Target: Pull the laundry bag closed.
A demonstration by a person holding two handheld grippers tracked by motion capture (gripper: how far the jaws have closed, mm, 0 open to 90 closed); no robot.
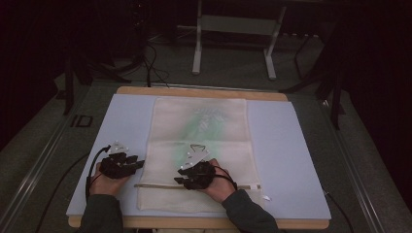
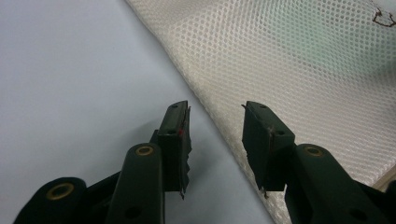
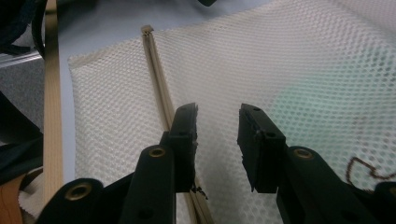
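High view first: a white mesh laundry bag lies flat on a pale blue mat that covers a wooden table. Something green shows faintly through the netting in the bag's upper half. A beige zipper runs across the bag near its bottom edge. The left gripper sits on the mat just beside the bag's left edge, held in the person's left hand. The right gripper is over the bag's lower part, right at the zipper line, in the right hand. No brand, label or writing can be read anywhere from up here.

Left gripper view now: the left gripper has its jaws standing apart with nothing between them. One jaw is over the mat, the other over the bag's border, and the bag spreads away up and to the right. A small dark wire shape shows at the top right corner.

Right gripper view: the right gripper is also open, jaws apart over the mesh, gripping nothing. The zipper runs up from beside one jaw to its end near the bag's edge. The green patch shows through the net beyond the other jaw, and the table's wooden edge runs alongside. No lettering can be made out here.
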